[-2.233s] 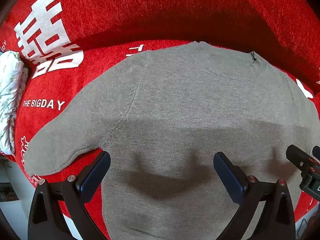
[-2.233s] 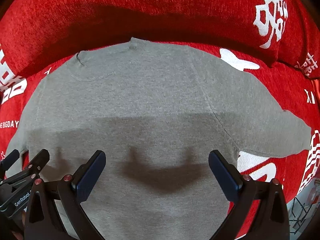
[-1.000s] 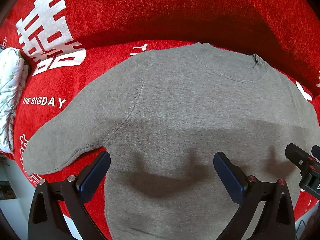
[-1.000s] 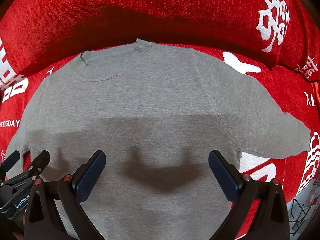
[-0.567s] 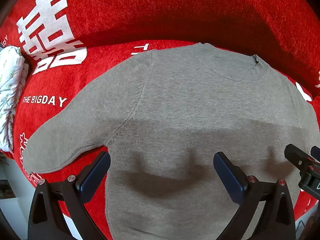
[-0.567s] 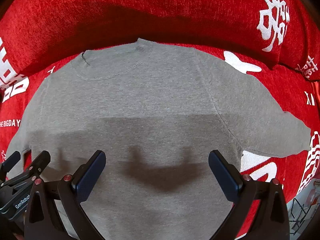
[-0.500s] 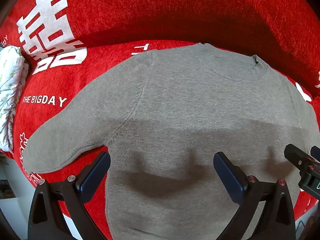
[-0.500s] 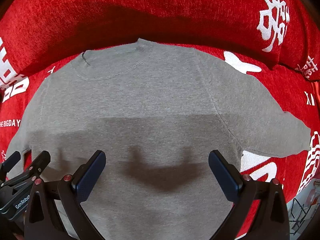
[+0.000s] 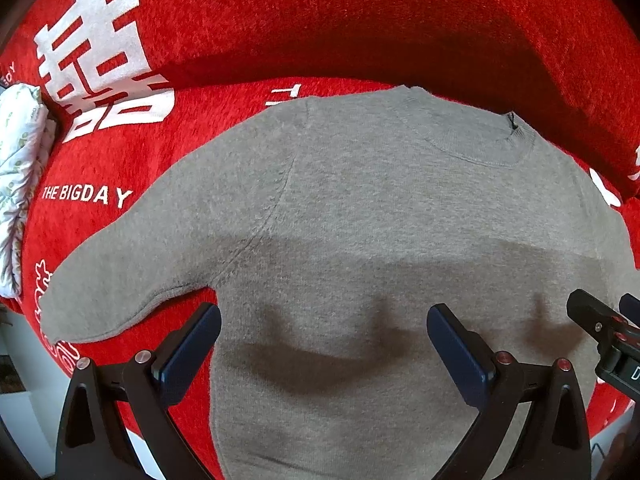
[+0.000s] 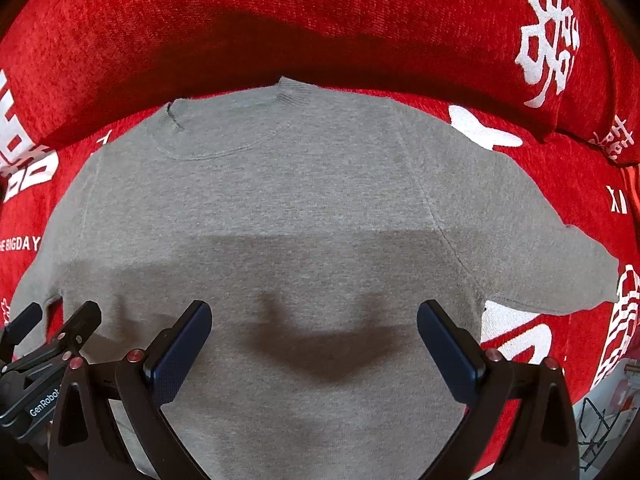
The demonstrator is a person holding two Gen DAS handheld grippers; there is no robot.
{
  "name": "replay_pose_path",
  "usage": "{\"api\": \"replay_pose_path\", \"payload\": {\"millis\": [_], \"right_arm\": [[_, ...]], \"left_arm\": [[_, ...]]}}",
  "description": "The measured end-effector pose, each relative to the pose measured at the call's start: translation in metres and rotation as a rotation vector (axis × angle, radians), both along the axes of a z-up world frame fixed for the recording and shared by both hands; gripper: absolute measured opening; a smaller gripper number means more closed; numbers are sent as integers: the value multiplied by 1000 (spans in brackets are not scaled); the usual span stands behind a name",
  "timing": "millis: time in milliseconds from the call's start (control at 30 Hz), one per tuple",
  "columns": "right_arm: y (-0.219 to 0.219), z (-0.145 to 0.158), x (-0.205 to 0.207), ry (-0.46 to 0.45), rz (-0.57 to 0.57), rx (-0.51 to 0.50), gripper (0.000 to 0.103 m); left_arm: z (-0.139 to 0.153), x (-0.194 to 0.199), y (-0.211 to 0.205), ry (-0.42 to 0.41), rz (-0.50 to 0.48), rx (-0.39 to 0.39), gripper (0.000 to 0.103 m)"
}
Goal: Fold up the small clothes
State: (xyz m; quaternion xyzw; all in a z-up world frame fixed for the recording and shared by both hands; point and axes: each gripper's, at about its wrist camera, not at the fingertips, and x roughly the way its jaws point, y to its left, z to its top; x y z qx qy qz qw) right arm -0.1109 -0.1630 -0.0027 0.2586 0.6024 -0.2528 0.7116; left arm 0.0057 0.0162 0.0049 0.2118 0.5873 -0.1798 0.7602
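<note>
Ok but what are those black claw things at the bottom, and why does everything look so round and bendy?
Those claws are grippers, like big tongs. A person holds one in each hand, and each has a small camera looking out between its two fingers. The lens is very wide, so straight things look curved.

One picture comes from the left gripper, the other from the right gripper. Each camera also catches a bit of the other gripper at its edge.

Under them a gray sweater lies spread flat on a red sofa cover with white writing. A folded white patterned cloth sits far to the left.

Both grippers are open and hold nothing.
</note>
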Motion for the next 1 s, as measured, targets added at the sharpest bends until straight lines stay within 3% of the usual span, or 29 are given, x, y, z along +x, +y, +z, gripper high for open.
{"api": "replay_pose_path", "payload": {"millis": [233,467,700,867,1000], "right_arm": [[5,4,1,-27,5,9,102],[28,6,14,-46,54,18,102],[70,0,36,-39,163,35,102],[101,-7,51,-32,228,50,102],[120,-11,60,-25,267,55,102]], "left_arm": [[-2,2,7,21,9,-31,103],[-7,19,52,93,115,-153,103],[-16,47,177,65,365,-282,103],[-54,64,263,131,574,-371,103],[-80,72,298,202,692,-548,103]]}}
